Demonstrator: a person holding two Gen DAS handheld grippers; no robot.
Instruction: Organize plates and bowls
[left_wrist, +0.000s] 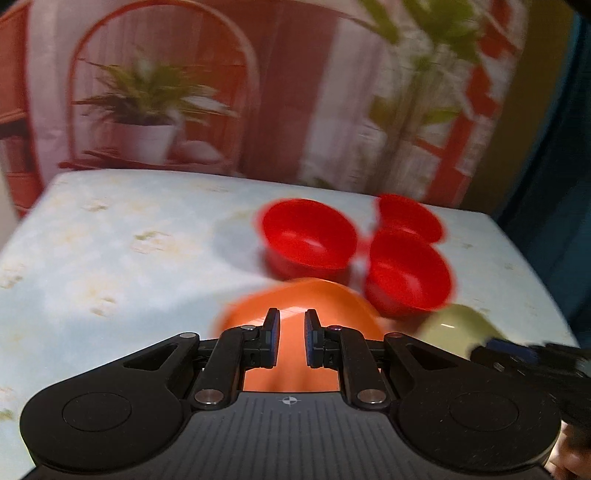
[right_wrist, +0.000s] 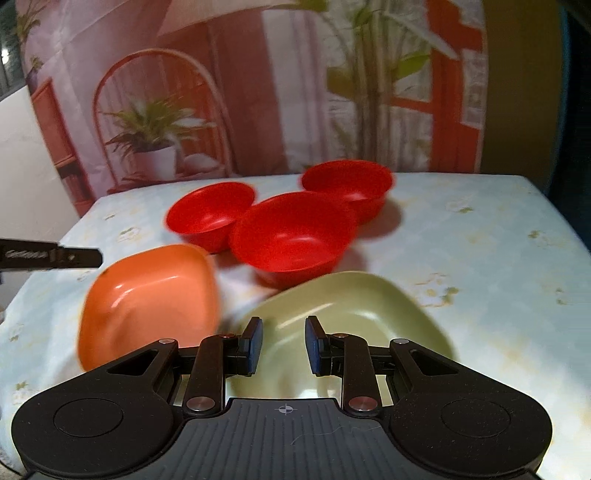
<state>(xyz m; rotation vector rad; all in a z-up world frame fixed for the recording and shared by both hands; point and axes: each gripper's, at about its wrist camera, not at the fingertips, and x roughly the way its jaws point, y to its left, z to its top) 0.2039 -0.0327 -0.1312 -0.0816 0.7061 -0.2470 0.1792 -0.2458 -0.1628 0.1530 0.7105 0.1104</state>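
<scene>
Three red bowls stand close together mid-table: a left one (right_wrist: 210, 214), a middle one (right_wrist: 291, 236) and a far right one (right_wrist: 347, 184). An orange square plate (right_wrist: 147, 299) lies at the front left and a pale green square plate (right_wrist: 354, 317) at the front right. My right gripper (right_wrist: 283, 332) is open above the near edge of the green plate. My left gripper (left_wrist: 291, 326) is open above the orange plate (left_wrist: 295, 299), with the red bowls (left_wrist: 310, 236) beyond it. The green plate (left_wrist: 458, 325) shows at the right of the left wrist view.
The table has a pale blue floral cloth (right_wrist: 480, 258). A printed backdrop (right_wrist: 258, 92) with plants and a red arch hangs behind it. The left gripper's finger (right_wrist: 55, 256) juts in at the left of the right wrist view; the right gripper (left_wrist: 532, 358) shows in the left wrist view.
</scene>
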